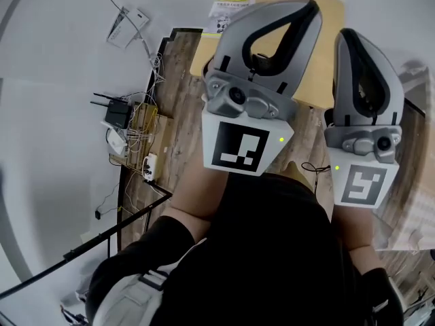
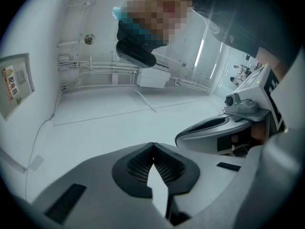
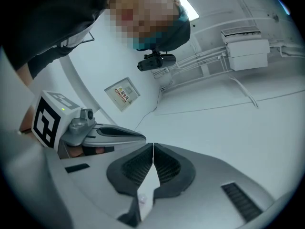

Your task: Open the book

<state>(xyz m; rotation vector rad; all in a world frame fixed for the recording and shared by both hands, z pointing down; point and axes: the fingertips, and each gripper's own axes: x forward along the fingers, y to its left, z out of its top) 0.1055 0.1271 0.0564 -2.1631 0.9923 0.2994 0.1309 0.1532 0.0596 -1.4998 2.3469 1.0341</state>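
Note:
Both grippers are held up close under the head camera, pointing away and upward. My left gripper is shut, its ribbed pads pressed together with nothing between them. My right gripper is shut and empty too. They sit side by side, so each shows in the other's view: the right gripper and the left gripper. A flat printed thing with a yellow band, possibly the book, lies on the far edge of a light wooden table, mostly hidden behind the grippers.
A black router, tangled cables and a white power strip lie on the wood floor by the white wall. A black rail crosses lower left. The gripper views show only wall, conduit, a white box and a notice.

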